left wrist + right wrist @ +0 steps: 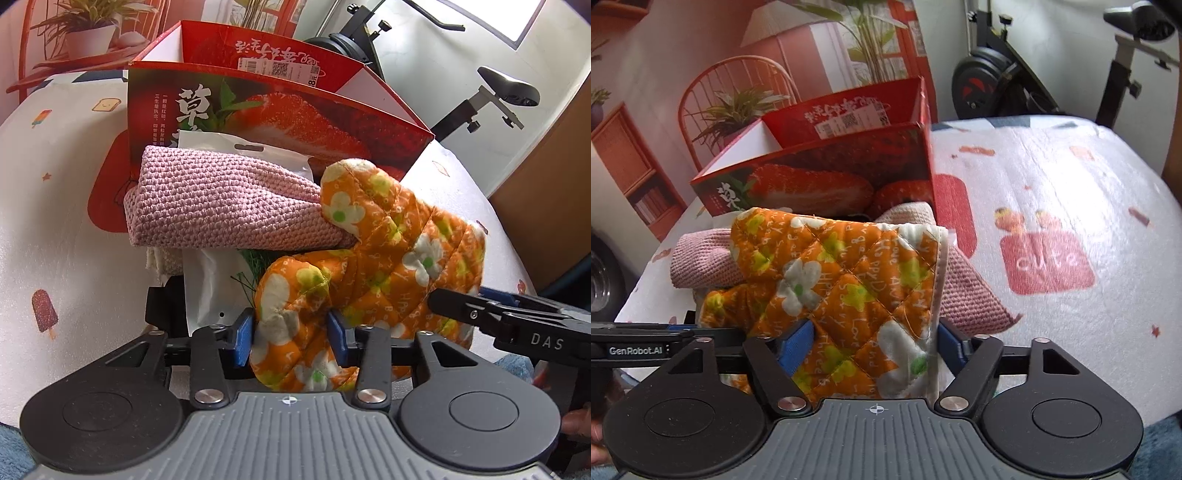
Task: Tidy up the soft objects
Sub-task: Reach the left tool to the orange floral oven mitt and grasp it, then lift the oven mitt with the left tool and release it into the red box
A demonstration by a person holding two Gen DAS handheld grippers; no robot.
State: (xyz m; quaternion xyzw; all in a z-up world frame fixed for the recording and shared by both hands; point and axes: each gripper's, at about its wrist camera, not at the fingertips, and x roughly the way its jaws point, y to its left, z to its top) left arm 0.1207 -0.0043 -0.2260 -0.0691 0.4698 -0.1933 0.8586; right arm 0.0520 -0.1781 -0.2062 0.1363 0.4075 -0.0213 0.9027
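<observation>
An orange quilted oven mitt (388, 258) (849, 266) with white and yellow flowers lies on a pink knitted cloth (221, 199) (701, 254), in front of an open red strawberry box (280, 110) (812, 173). My left gripper (291, 339) has its blue pads pressed on the mitt's thumb end. My right gripper (874, 345) holds the mitt's white-edged cuff between its pads; the left wrist view shows its black body (517, 321) at the right. A white plastic bag (210, 288) sticks out from under the pink cloth.
Everything rests on a table under a white cloth (1052, 221) printed with ice lollies and red patches. An exercise bike (509, 88) (990, 85) stands behind the table. A wall picture of a chair and plants fills the back left.
</observation>
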